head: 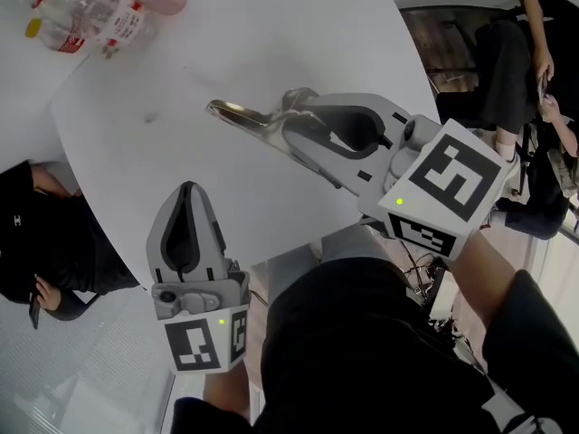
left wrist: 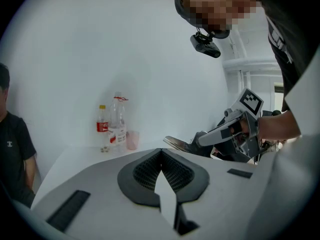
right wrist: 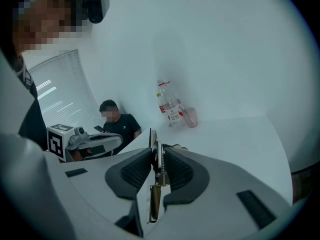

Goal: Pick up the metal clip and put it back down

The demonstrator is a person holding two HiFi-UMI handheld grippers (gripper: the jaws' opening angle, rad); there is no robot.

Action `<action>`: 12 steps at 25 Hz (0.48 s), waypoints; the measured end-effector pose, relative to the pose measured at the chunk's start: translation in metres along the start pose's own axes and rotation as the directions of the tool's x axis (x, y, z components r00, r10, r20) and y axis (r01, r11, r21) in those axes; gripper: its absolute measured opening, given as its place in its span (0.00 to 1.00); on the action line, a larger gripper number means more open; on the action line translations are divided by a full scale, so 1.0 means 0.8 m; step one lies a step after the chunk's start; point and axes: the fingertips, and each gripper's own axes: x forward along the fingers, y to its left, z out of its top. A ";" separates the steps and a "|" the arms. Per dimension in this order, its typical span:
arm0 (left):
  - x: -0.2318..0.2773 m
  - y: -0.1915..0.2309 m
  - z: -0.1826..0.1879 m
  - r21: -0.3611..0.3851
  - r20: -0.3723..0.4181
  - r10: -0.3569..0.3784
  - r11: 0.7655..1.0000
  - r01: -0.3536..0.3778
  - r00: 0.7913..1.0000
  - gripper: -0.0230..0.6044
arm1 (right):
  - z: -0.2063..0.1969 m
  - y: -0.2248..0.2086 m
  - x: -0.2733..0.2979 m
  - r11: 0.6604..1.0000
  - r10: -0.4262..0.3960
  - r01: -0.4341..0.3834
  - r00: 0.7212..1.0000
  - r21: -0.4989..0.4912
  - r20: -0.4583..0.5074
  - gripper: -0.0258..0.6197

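You are holding the metal clip [head: 237, 113] in your right hand-held gripper [head: 294, 116]. Its jaws are squeezing the clip tight. The clip is sticking out over the white worktop [head: 271, 34] and looks to be a little way above it. Your left hand-held gripper [head: 187, 197] is closed with nothing in it, near the worktop's edge. The picking up looks done, so putting down is next. Bring the clip low until it is resting flat, then let the jaws open.

Office-like room – white table [head: 271, 43], window blinds [right wrist: 55, 84], seated person [right wrist: 122, 127].
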 end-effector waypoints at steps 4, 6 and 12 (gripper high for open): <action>0.001 0.008 0.002 0.023 0.013 0.003 1.000 -0.004 1.000 0.07 | 0.007 0.001 0.005 1.000 -0.010 0.010 1.000 -0.001 0.022 0.18; -0.002 0.010 0.012 0.039 0.027 0.003 0.999 -0.004 1.000 0.07 | 0.021 0.006 0.003 1.000 -0.012 0.013 0.999 -0.010 0.046 0.18; -0.015 -0.005 0.041 0.044 0.046 -0.014 0.999 0.012 0.999 0.07 | 0.052 0.022 -0.023 0.999 -0.028 0.029 0.995 -0.016 0.091 0.18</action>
